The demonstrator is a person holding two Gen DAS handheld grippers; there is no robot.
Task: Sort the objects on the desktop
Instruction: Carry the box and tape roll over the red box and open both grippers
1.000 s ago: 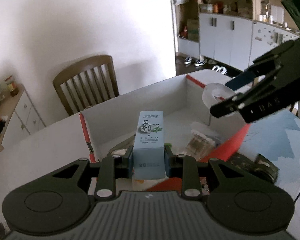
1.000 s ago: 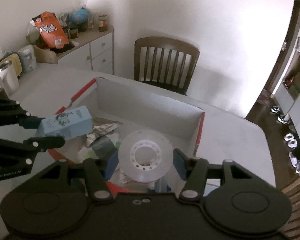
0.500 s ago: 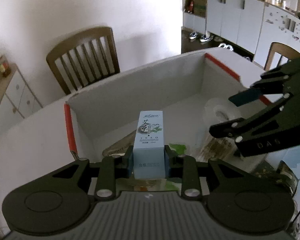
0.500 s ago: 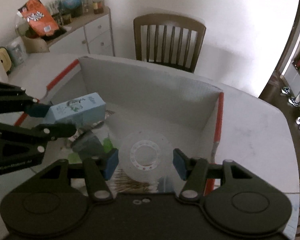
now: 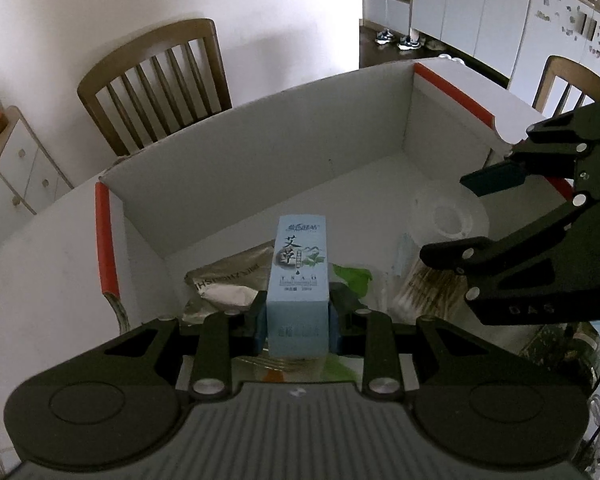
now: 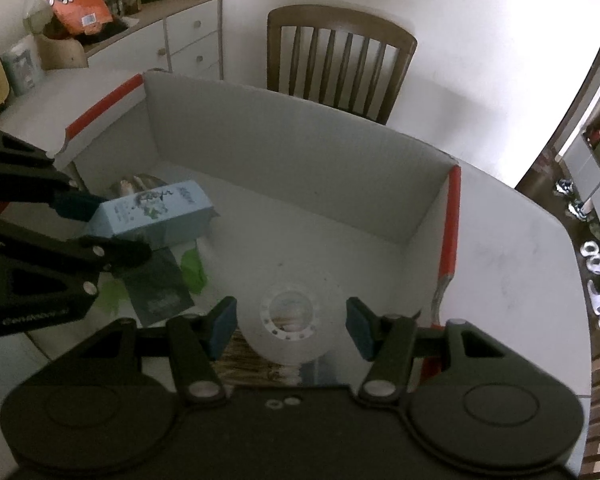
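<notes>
While left tool (image 5: 298, 322) grips blue carton (image 5: 299, 276), right tool (image 6: 291, 326) clasps tape roll (image 6: 290, 326).

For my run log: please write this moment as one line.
left gripper: shut on blue carton | right gripper: shut on tape roll | both over white box

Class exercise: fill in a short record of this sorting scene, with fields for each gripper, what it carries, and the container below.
left gripper: shut on light blue carton, held over the box
right gripper: holds clear tape roll between its pads
container: white cardboard box, open top, red-edged flaps
already inside: cotton swabs, foil packet
</notes>
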